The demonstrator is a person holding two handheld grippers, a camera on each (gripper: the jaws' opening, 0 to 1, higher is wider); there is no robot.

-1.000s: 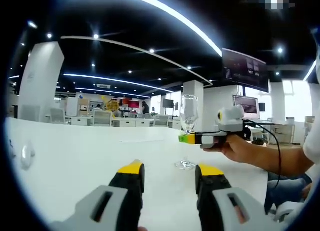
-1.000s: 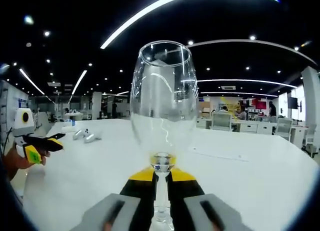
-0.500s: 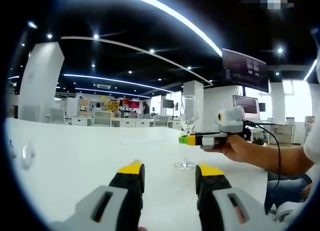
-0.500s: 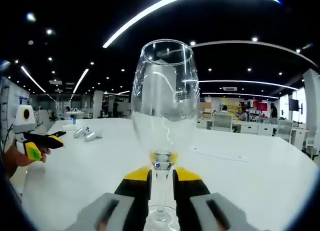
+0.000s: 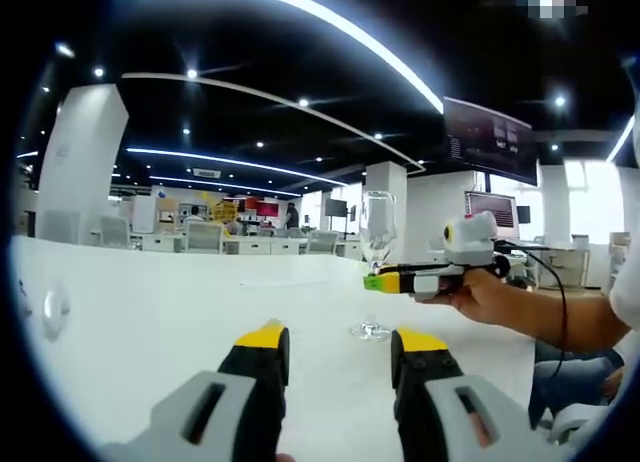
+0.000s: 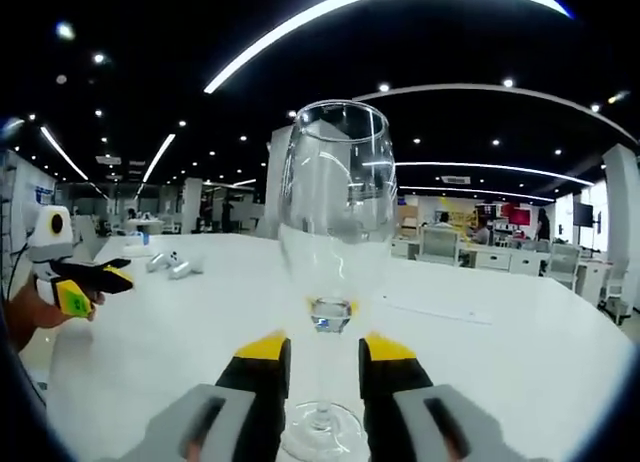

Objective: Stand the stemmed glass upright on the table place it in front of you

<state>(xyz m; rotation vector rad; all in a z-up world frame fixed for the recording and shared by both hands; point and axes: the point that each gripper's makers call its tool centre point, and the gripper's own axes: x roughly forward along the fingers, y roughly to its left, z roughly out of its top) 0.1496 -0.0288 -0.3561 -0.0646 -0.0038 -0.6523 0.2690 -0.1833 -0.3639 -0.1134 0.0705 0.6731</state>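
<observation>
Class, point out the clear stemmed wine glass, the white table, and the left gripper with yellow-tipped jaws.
Clear stemmed wine glass (image 6: 333, 197): right gripper view, on its bowl.
White table (image 6: 520, 367): right gripper view, on a bare stretch of top.
Left gripper with yellow-tipped jaws (image 5: 340, 354): left gripper view, midway between its fingertips.

left claw (image 5: 335, 347) parted; right claw (image 6: 314, 350) parted

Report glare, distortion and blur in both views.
Right gripper view: ceiling lights streak white across the stemmed glass, whose bowl warps the background; fisheye bends the light strips. Left gripper view: the table is bright white, and the distant glass looks small and faint.
</observation>
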